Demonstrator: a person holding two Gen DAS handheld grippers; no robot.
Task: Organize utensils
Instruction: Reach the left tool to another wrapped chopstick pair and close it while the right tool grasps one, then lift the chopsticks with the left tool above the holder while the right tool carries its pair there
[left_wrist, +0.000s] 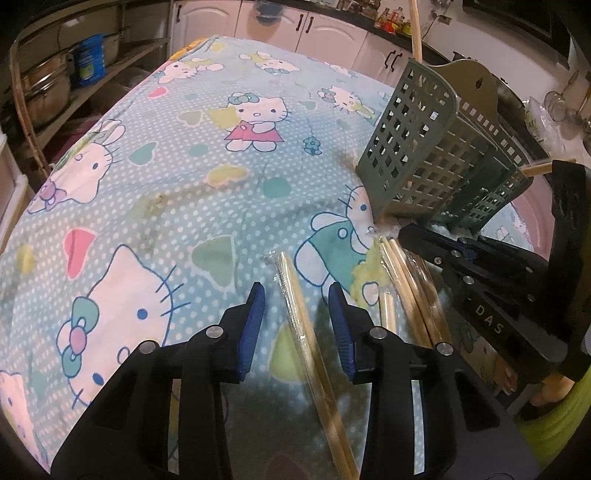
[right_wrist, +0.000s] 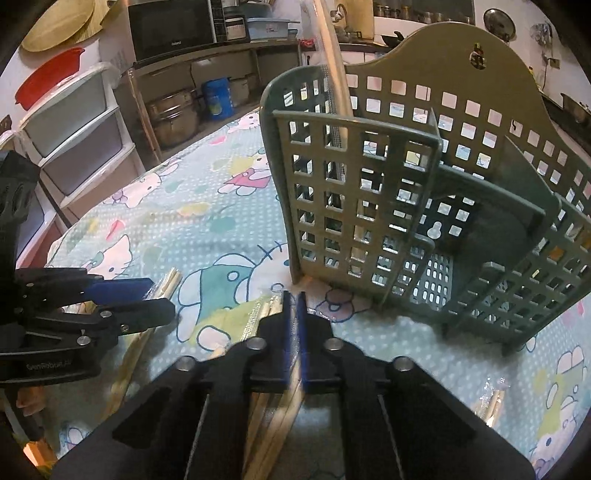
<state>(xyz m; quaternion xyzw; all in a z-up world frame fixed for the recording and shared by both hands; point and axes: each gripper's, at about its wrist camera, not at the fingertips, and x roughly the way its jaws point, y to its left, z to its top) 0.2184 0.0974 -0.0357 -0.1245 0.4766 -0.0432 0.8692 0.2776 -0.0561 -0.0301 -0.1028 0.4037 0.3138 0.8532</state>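
Both tongs hang low over wrapped chopsticks on the cartoon-cat tablecloth (left_wrist: 155, 192). On the near side, the left gripper (left_wrist: 297, 299) has its blue pads spread to either side of one wrapped pair of chopsticks (left_wrist: 295, 291), with a gap showing on each side, so nothing is grasped. Just to its right lies a bundle of wrapped chopsticks (left_wrist: 402, 280), and the right gripper (right_wrist: 294, 306) is clenched on the clear wrapper of that bundle, pads nearly meeting. Beyond the bundle's far tips stands a green lattice utensil holder (right_wrist: 369, 206), upright on the cloth, its front wall close to the right gripper's tips. One long wrapped stick (right_wrist: 334, 85) already leans in its far left compartment. Another wrapped packet (right_wrist: 491, 398) lies near right. Shelves with steel pots (left_wrist: 48, 88) line the far left.
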